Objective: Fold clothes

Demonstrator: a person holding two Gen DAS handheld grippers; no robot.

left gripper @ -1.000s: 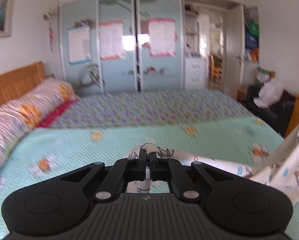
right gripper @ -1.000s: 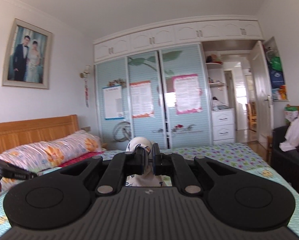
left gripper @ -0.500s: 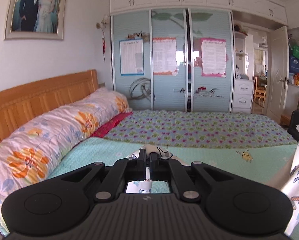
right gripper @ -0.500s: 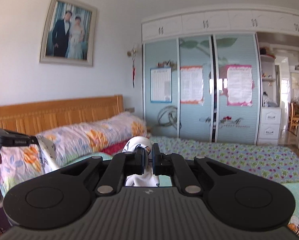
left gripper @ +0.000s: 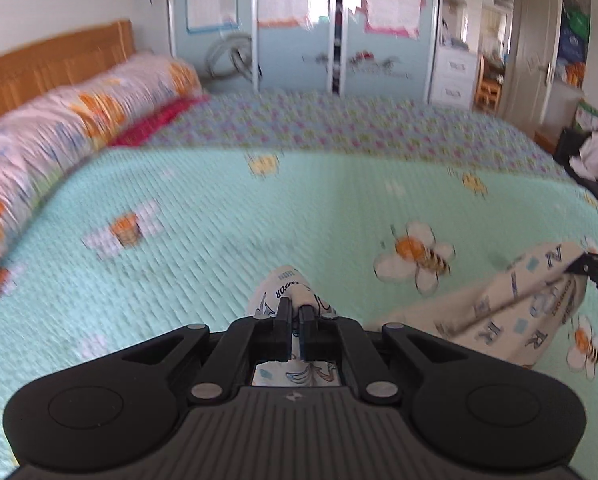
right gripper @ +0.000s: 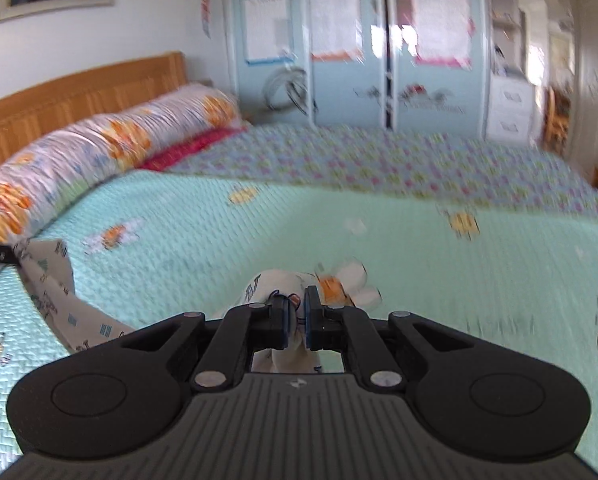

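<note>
Pinching a bunched corner of the garment (left gripper: pixel 287 284), the left gripper (left gripper: pixel 295 320) has its jaws closed hard on the cloth, which pokes out past the tips and shows again behind them in the left wrist view. The right gripper (right gripper: pixel 295 316) does the same at the other end: its jaws are closed on a thicker wad of the same cream, letter-printed fabric, which bulges out in front of them.

Between the two holds the garment sags in a loose span. In the left wrist view it runs off to the right, where the right gripper's tip grips it, and part of it seems to rest on the bedspread (left gripper: pixel 219 208). In the right wrist view it trails away to the left in the same way.

It looks thin and light, a soft cotton that will drape, crease and slide rather than keep a shape, so it needs to be laid down under slight tension. Corners or hem edges are the sensible places to hold; a grip mid-panel would only bunch it.

Beyond lies the wide mint bedspread with its bee pattern, then a long floral pillow (left gripper: pixel 59 128) against the wooden headboard (right gripper: pixel 79 92), and farthest off the wardrobe doors (left gripper: pixel 299 20).
</note>
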